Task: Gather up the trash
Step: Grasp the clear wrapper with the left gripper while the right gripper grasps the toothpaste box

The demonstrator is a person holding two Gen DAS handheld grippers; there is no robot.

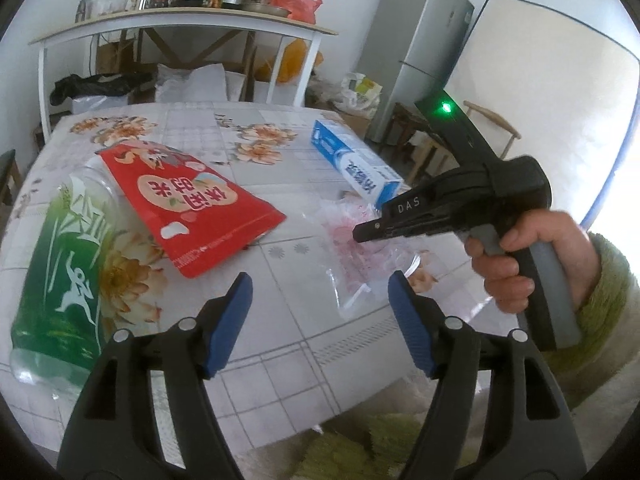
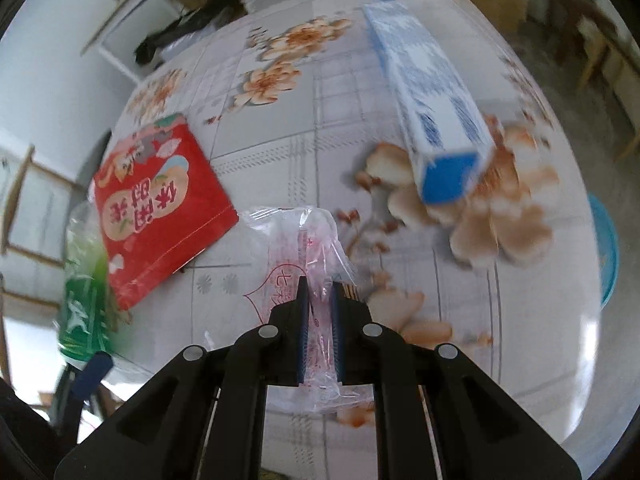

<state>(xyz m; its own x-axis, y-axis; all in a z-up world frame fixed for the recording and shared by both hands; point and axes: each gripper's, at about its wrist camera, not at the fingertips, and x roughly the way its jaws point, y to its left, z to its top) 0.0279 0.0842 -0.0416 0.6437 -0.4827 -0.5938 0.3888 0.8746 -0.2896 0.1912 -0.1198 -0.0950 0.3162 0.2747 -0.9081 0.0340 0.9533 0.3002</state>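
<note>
A clear plastic bag with pink print lies on the floral tablecloth; my right gripper is shut on it, the film pinched between the blue pads. The bag and the right gripper also show in the left wrist view. My left gripper is open and empty above the table's near edge. A red snack pouch lies left of the bag, partly on a green and clear plastic bag. A blue and white carton lies to the right.
The table has a floral cloth. Behind it stands a white shelf table with jars, a pot and a red bag. A grey fridge and a wooden chair stand at the right. A blue basin sits beyond the table's right edge.
</note>
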